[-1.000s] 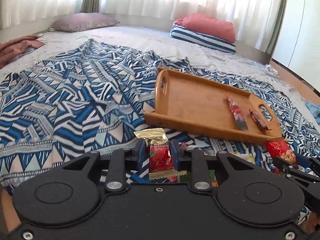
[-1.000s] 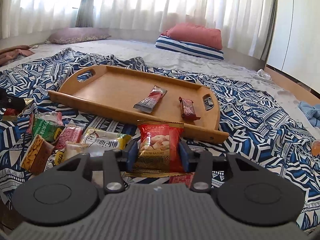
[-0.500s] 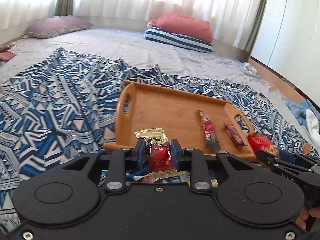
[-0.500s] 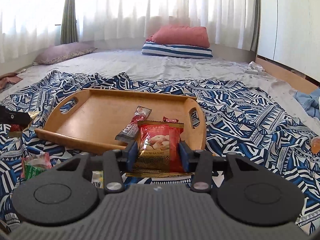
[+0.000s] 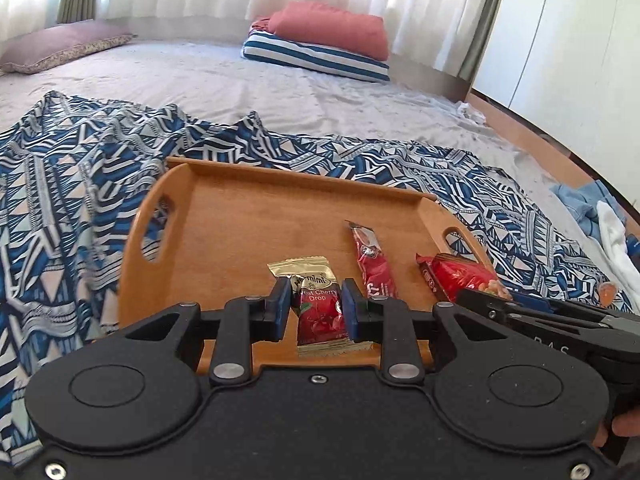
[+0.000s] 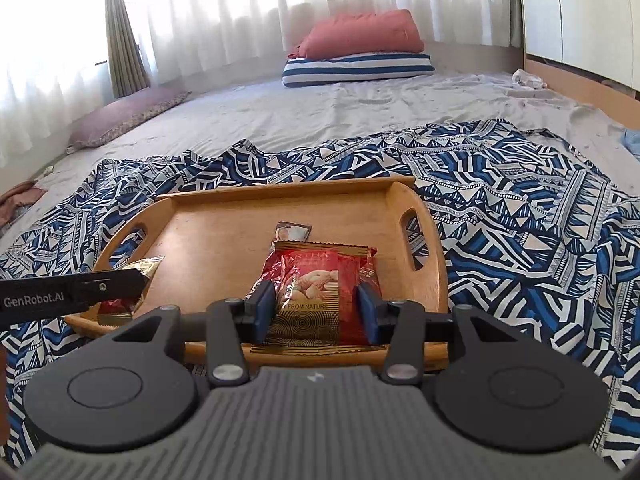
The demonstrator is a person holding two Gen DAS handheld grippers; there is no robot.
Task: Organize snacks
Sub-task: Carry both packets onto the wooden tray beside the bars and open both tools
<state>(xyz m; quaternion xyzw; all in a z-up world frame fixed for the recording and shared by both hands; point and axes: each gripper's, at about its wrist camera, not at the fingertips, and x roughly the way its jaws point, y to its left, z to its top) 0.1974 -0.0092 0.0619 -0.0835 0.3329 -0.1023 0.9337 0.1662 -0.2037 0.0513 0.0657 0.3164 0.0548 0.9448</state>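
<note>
Over the near edge of the wooden tray [image 5: 240, 216], both grippers are hanging side by side with a snack each. The left gripper [image 5: 314, 310] is clamped on a small cherry drop packet [image 5: 320, 312], red with a gold top, held upright between the blue pads. The right gripper [image 6: 316, 308] is pinched onto a red nut packet [image 6: 316, 292] with "FROM NATURE" printed low on it, also upright, and from the left camera you can see that packet poking out just right of the left tool.

Already lying in the tray: a long red snack bar [image 5: 370, 260] and, right beside it, a shorter dark red bar [image 5: 430, 274] partly hidden by the nut packet. From the right camera the held packet blocks most of both bars.

The tray sits on a blue and white patterned cloth [image 5: 72, 184] spread over a grey bed, with a red pillow [image 5: 332, 28] stacked on a striped pillow [image 5: 316, 58] at the far end, and a mauve pillow [image 5: 60, 44] off to the left by the curtains.
</note>
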